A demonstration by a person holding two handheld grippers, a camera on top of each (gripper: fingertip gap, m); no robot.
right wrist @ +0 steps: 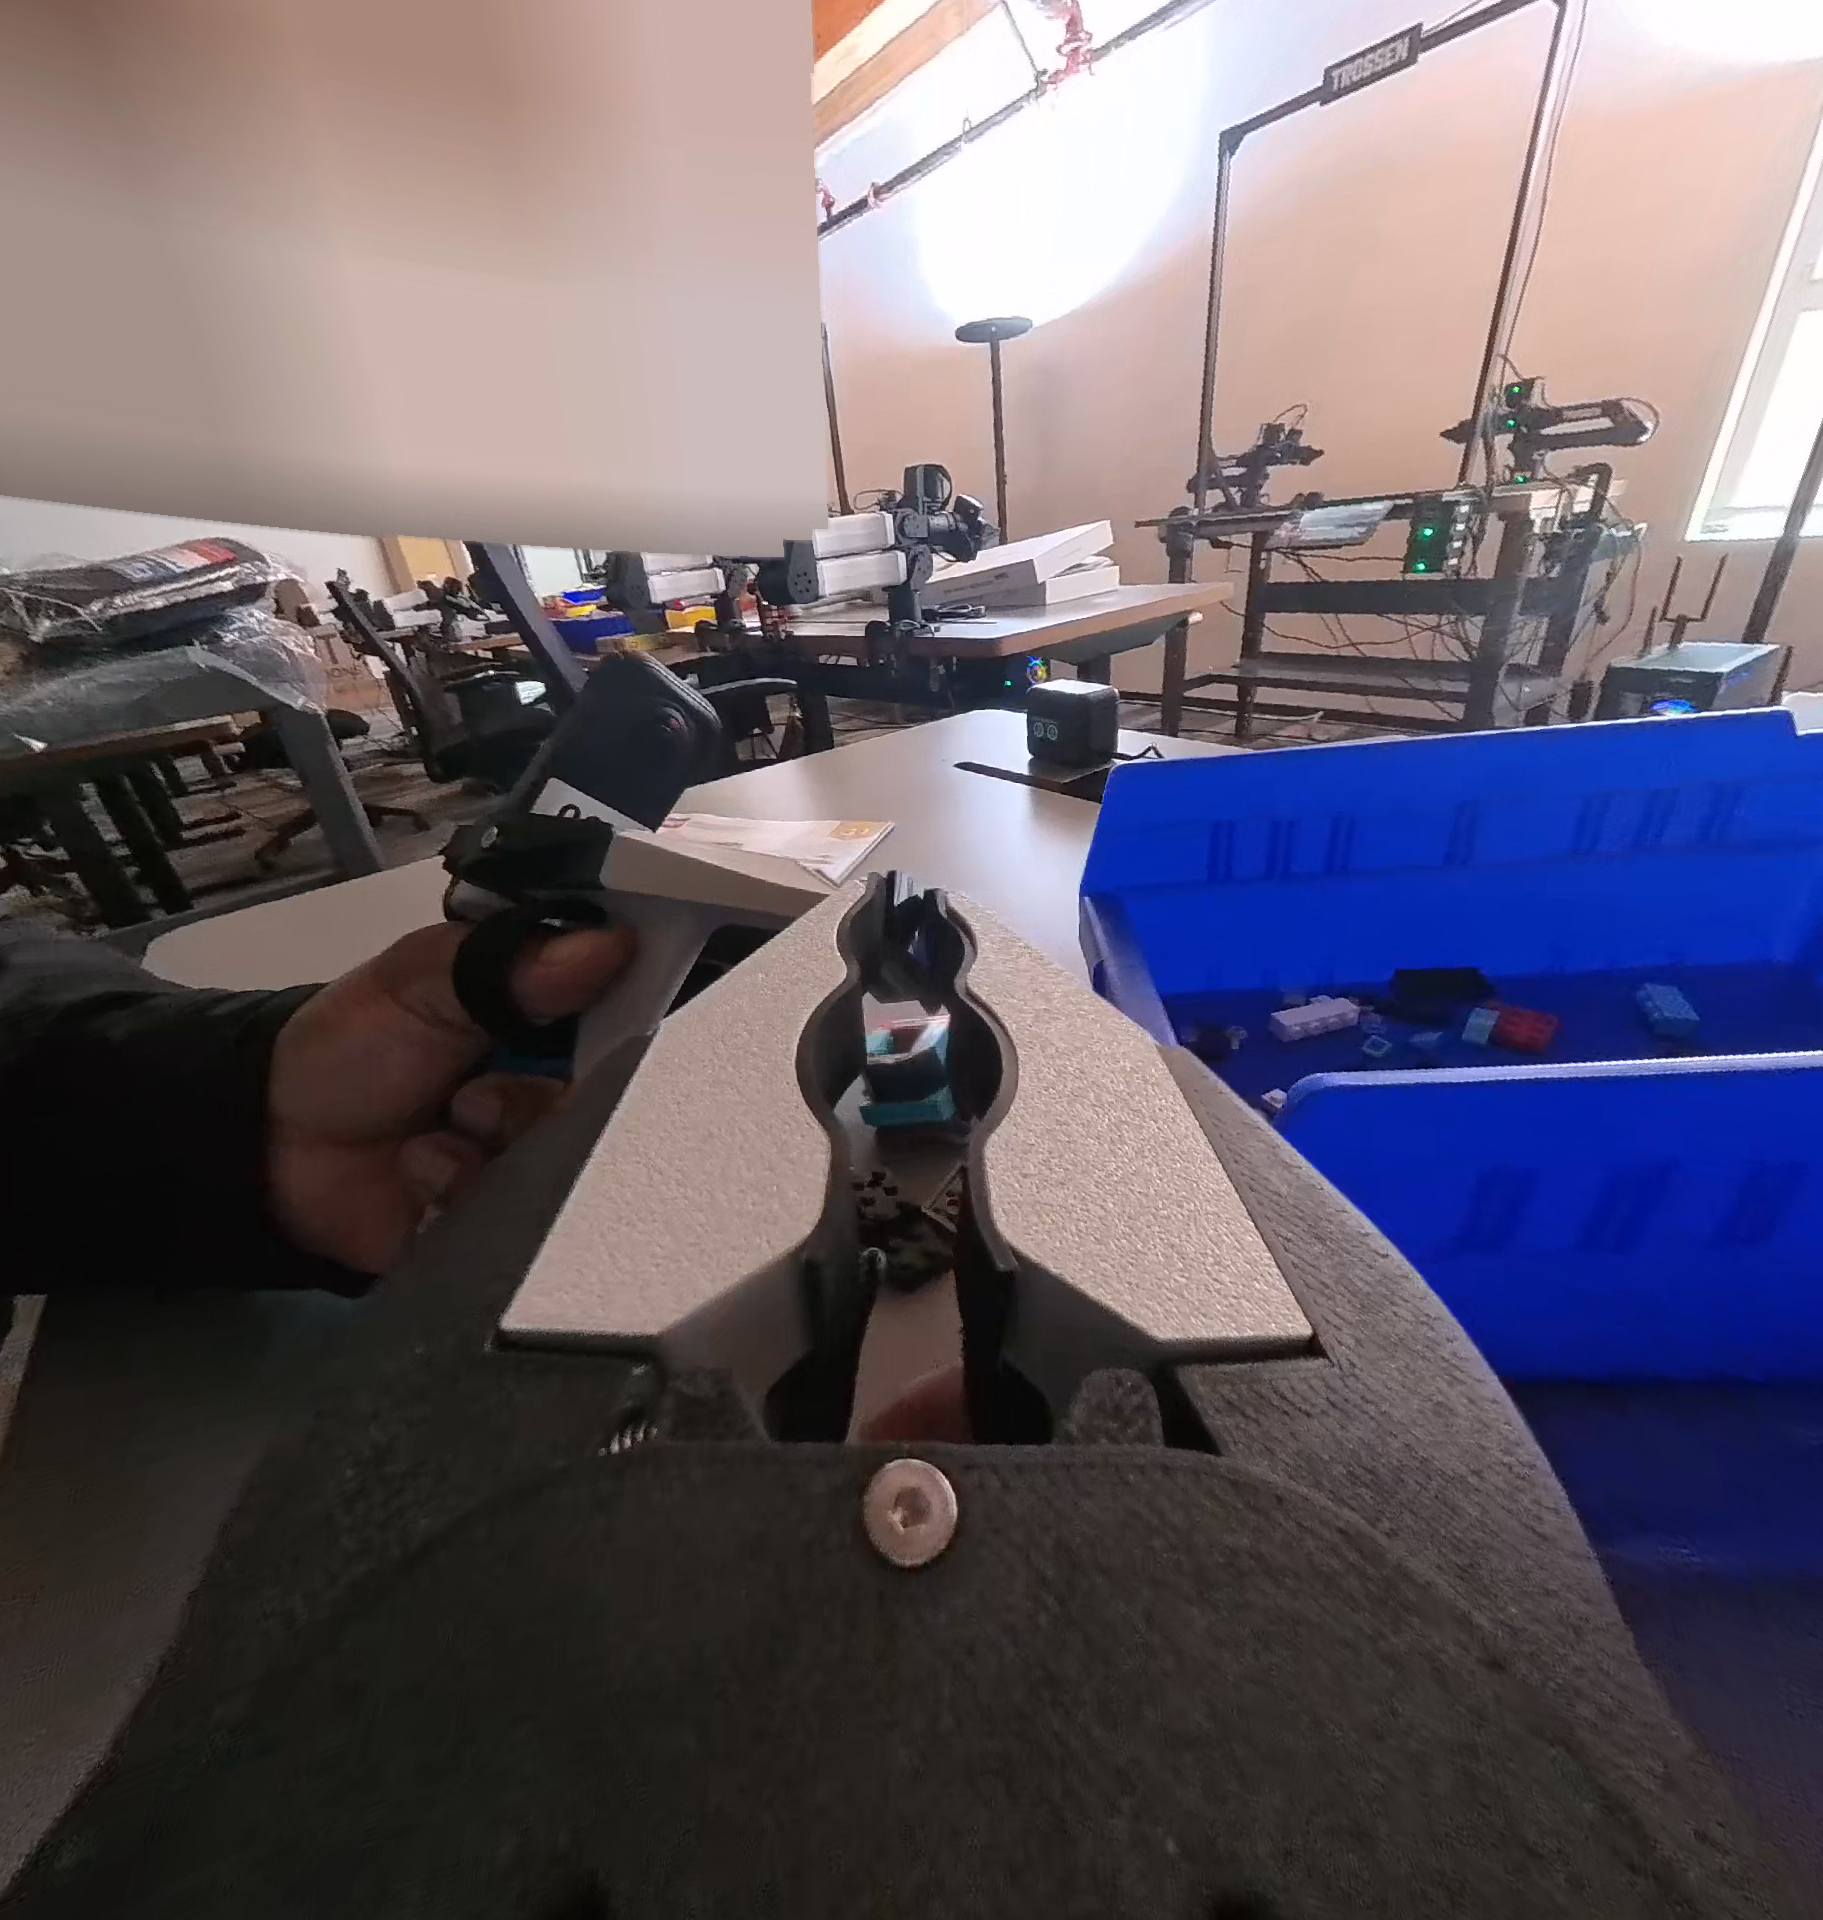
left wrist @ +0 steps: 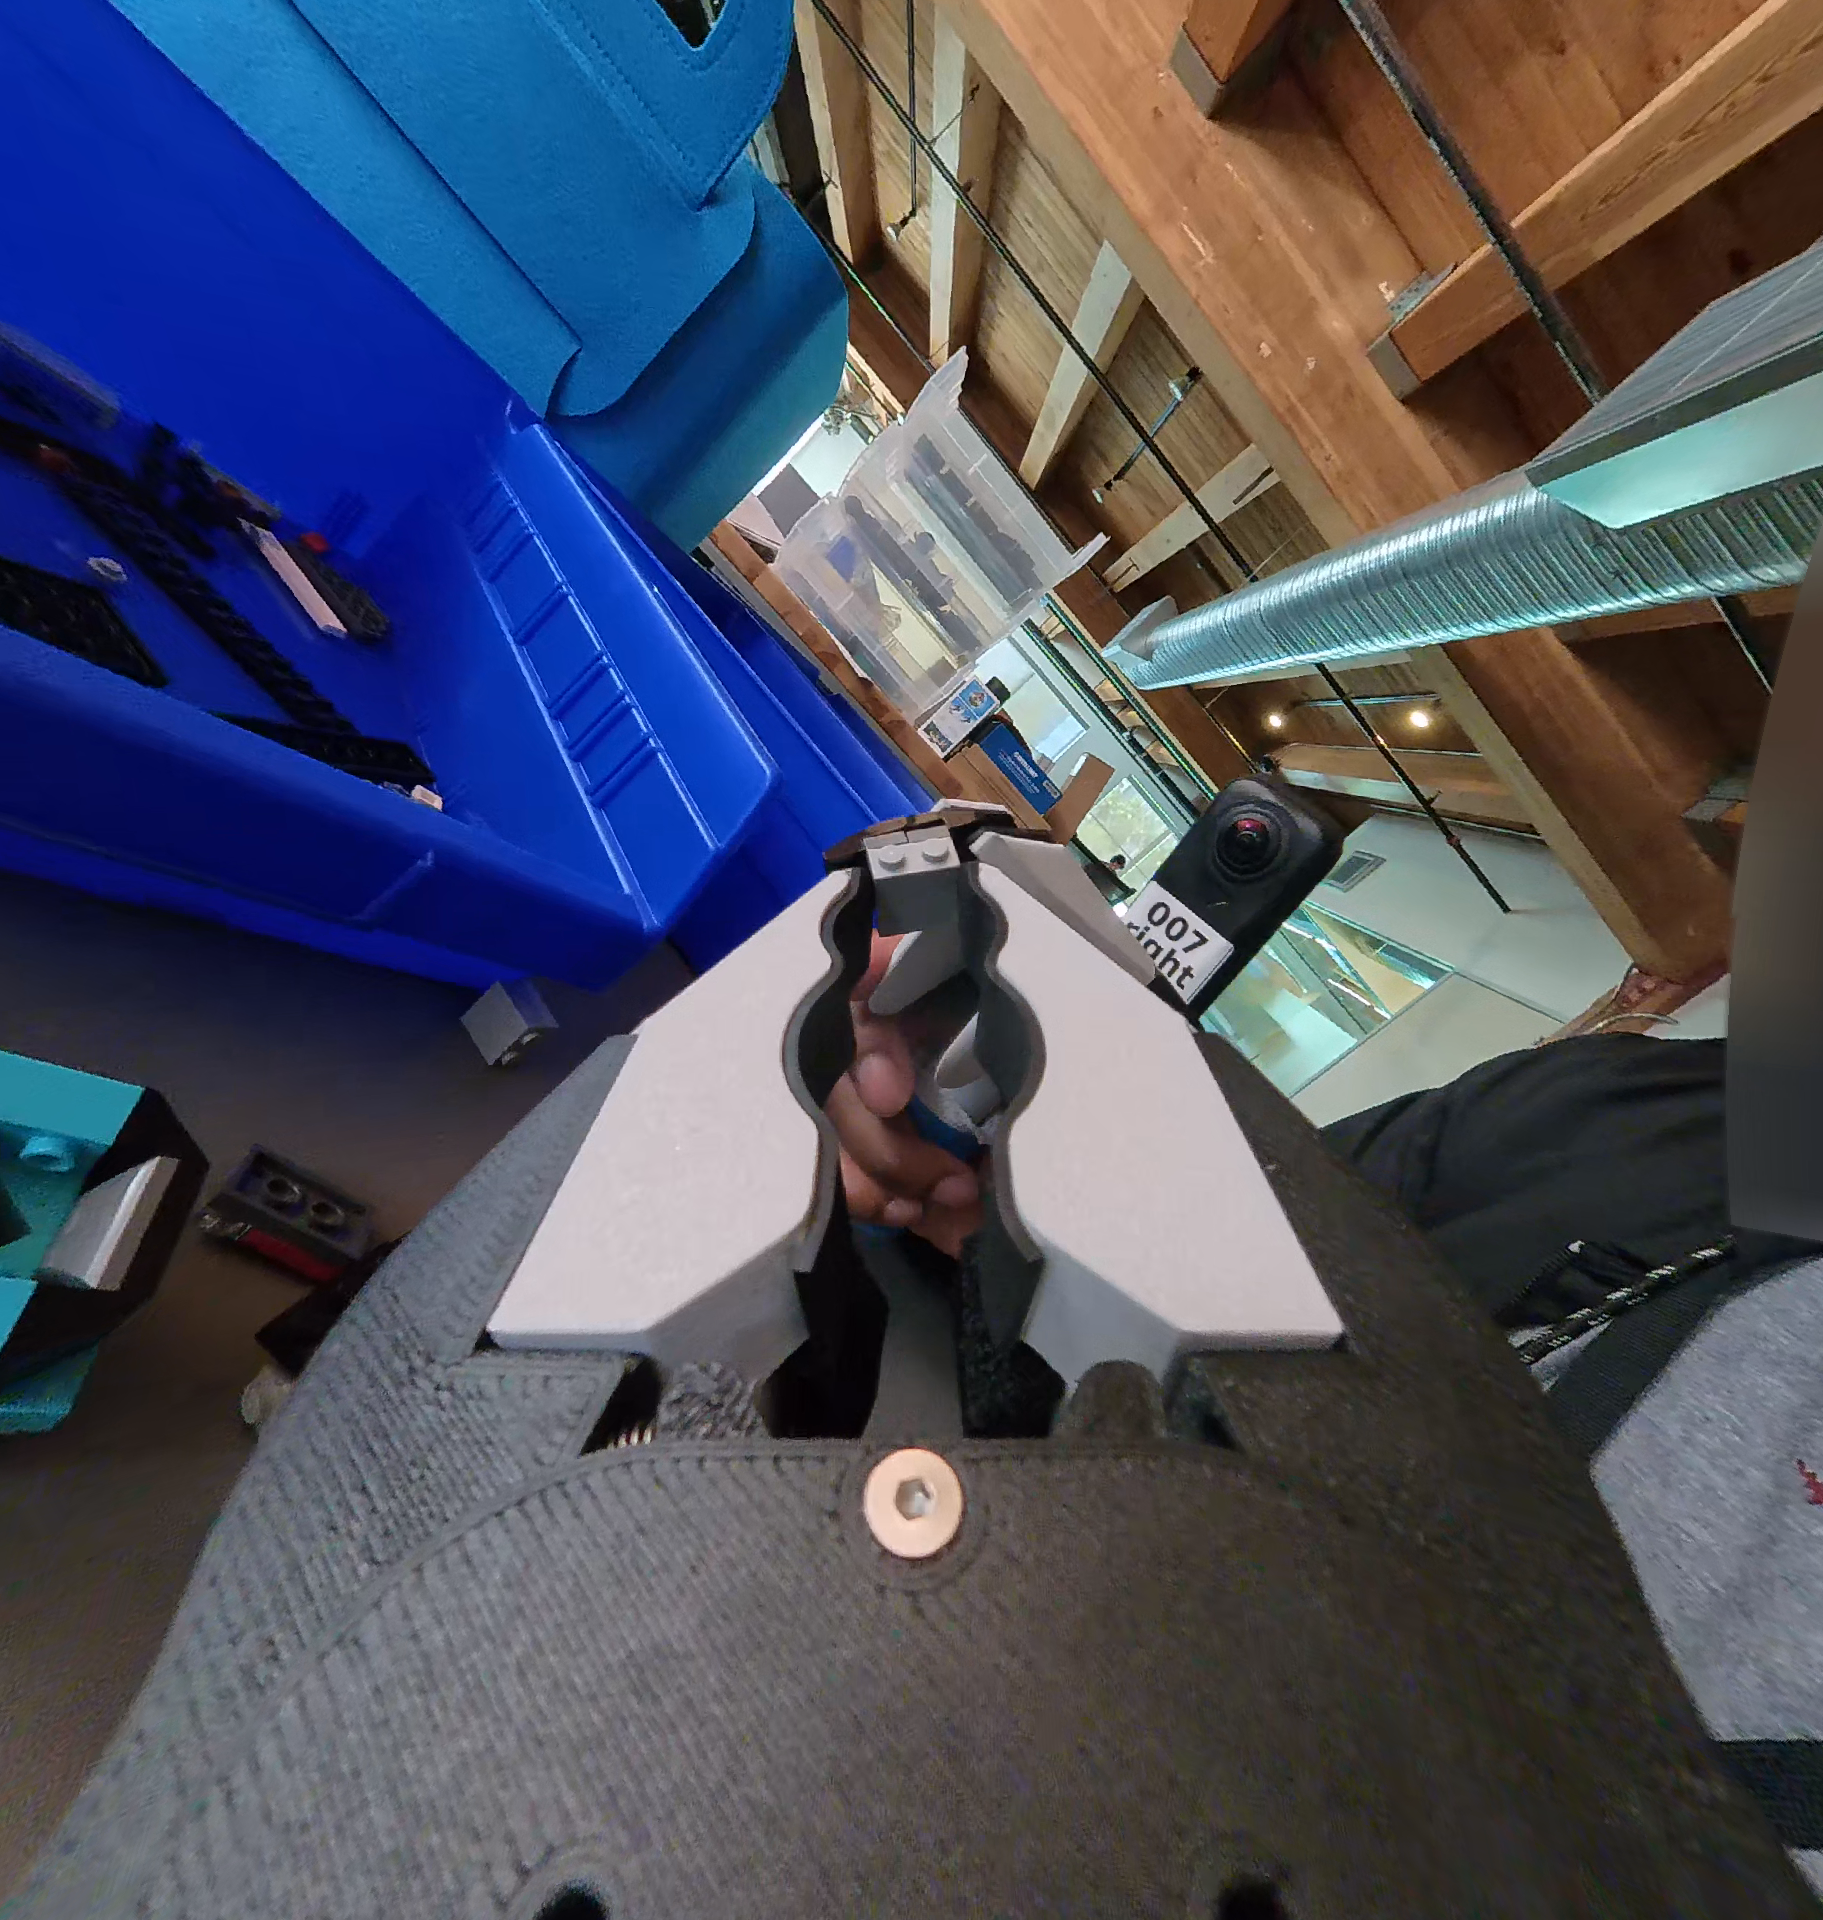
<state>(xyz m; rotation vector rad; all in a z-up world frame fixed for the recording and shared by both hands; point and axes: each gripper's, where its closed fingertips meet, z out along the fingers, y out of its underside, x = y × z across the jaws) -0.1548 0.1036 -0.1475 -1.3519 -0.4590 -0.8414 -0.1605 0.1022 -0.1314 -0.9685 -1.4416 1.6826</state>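
Jaws of both grippers were pinched shut on small toy bricks.
Left gripper (left wrist: 912, 857) held a grey studded brick (left wrist: 912, 854); right gripper (right wrist: 912, 914) clamped a dark piece (right wrist: 912, 920), blue bin (right wrist: 1572, 1174) of loose bricks just right.

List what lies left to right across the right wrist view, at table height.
Hand on the other tongs' handle → right tongs shut on a small brick piece → blue bin holding loose bricks.
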